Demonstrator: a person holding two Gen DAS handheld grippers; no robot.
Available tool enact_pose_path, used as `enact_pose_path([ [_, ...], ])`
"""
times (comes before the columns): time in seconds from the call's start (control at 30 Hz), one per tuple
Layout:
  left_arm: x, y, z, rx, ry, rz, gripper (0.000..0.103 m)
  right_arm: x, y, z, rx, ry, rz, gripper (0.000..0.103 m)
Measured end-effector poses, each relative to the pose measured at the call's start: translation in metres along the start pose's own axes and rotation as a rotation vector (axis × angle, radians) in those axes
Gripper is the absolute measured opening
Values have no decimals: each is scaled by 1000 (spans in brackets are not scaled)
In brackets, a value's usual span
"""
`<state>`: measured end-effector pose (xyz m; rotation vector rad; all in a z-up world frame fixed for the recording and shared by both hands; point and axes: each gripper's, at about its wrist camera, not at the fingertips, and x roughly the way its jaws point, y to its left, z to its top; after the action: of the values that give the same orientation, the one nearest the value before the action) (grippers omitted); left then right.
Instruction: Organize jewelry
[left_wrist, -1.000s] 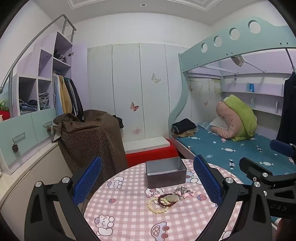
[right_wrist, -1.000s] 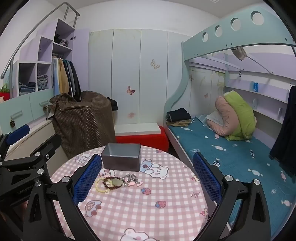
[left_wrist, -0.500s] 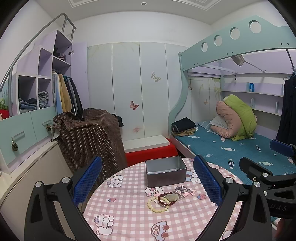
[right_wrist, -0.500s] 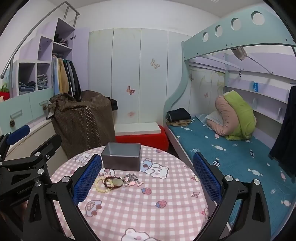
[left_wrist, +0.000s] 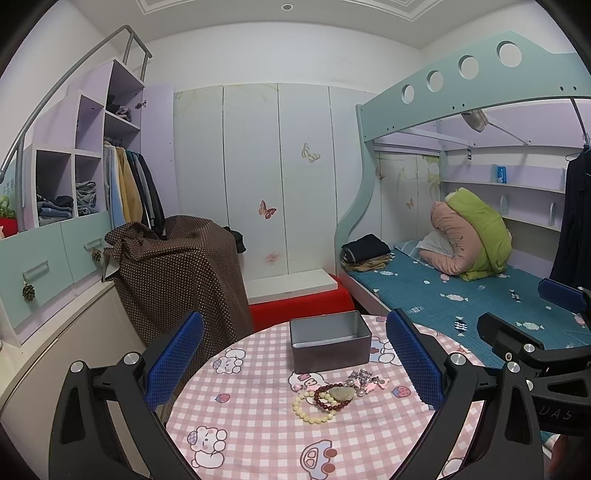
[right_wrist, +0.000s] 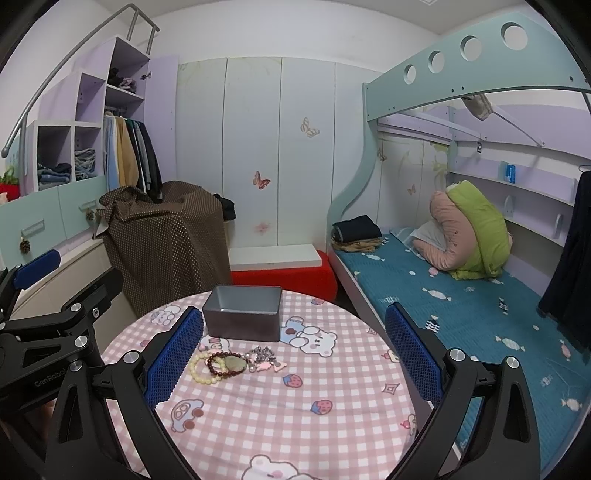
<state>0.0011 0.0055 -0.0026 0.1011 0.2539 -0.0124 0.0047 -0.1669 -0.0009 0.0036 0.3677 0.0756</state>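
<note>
Hovering over the surface (left_wrist: 258, 424), you held both the left hand-held gripper (left_wrist: 295, 363) and right hand-held gripper (right_wrist: 293, 354) spread, empty; bracelets (left_wrist: 325, 400) lay at 6 o'clock of the tin (left_wrist: 328, 347).

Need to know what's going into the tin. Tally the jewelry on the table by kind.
Cream bead bracelet: 1
Dark red bead bracelet: 1
Grey-green stone pendant: 1
Silver chain with pink charms: 1, a tangle, perhaps more
Total: 4

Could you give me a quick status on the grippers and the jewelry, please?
Left gripper and right gripper open, empty. Bead bracelets and charm chain on table beside metal tin. Nothing blocking.
</note>
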Motion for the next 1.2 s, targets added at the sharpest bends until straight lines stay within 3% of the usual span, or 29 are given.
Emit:
enact_pose_path([
  [1.2, 11, -3, 3, 6, 28, -3, 96, 6, -4, 0, 5, 13, 2, 96],
])
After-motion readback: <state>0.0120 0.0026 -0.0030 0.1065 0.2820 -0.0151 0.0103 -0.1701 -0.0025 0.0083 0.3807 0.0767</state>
